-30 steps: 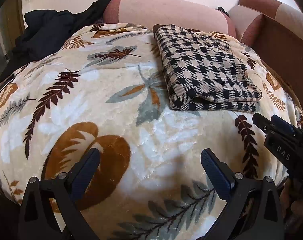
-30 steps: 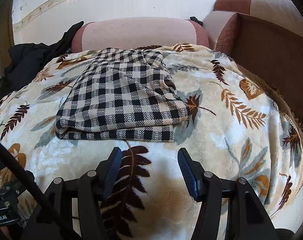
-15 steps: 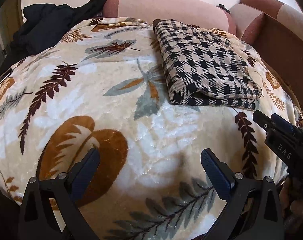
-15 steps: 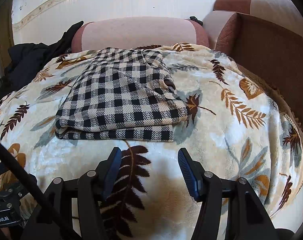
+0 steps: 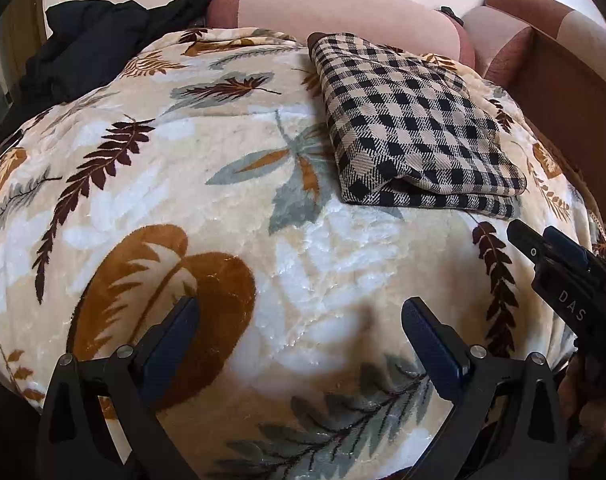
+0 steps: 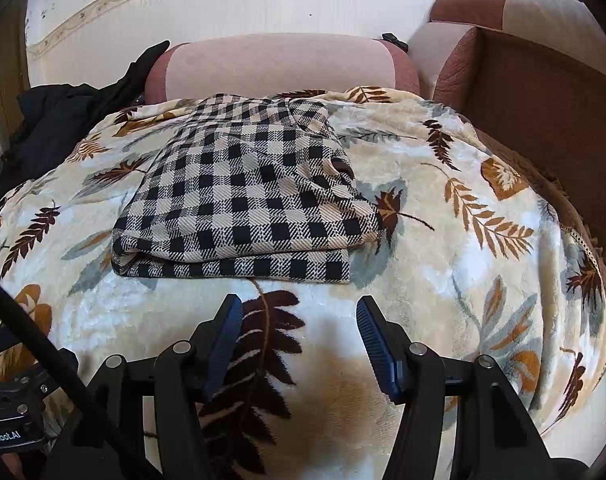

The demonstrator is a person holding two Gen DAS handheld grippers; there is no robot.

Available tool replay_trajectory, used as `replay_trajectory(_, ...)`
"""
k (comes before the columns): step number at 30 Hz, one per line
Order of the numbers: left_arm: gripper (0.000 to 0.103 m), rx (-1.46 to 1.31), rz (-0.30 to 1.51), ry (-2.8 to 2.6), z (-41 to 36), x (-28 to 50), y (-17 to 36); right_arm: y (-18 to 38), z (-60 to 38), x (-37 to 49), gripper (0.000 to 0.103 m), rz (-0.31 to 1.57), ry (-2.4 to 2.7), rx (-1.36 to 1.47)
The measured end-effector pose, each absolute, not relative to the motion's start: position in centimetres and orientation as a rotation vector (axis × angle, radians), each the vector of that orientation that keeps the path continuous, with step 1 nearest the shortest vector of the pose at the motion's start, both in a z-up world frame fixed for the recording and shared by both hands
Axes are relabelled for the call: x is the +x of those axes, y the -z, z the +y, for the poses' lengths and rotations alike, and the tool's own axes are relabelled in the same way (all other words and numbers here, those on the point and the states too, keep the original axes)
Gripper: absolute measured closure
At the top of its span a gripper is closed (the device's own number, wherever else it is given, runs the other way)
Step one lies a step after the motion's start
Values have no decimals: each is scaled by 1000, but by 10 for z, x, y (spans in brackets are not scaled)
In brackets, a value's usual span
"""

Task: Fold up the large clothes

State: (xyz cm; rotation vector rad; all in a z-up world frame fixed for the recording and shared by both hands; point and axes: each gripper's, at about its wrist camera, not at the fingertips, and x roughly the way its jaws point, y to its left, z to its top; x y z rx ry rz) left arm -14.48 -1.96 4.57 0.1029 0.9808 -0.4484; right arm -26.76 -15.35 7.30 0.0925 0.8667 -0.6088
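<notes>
A black-and-beige checked garment (image 5: 411,120) lies folded into a flat rectangle on a leaf-patterned blanket (image 5: 183,184); it also shows in the right wrist view (image 6: 247,196). My left gripper (image 5: 301,312) is open and empty, hovering over the blanket well short and to the left of the garment. My right gripper (image 6: 299,312) is open and empty, just in front of the garment's near folded edge, apart from it. The right gripper's body shows at the right edge of the left wrist view (image 5: 563,276).
The blanket (image 6: 463,240) covers a sofa seat. A pink bolster cushion (image 6: 279,64) lies at the back, a brown sofa armrest (image 6: 543,80) on the right. A dark garment pile (image 6: 59,112) sits at the back left; it also shows in the left wrist view (image 5: 95,40).
The left gripper has dipped slightly, so the scene sits a little higher in its view. The right gripper and the garment have not moved.
</notes>
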Motion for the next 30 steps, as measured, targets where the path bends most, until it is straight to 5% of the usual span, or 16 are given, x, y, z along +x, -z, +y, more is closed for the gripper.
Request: replay_trajectory(30, 2, 104, 989, 448, -19, -144, -41, -72, -153, -266, 37, 864, 590, 79)
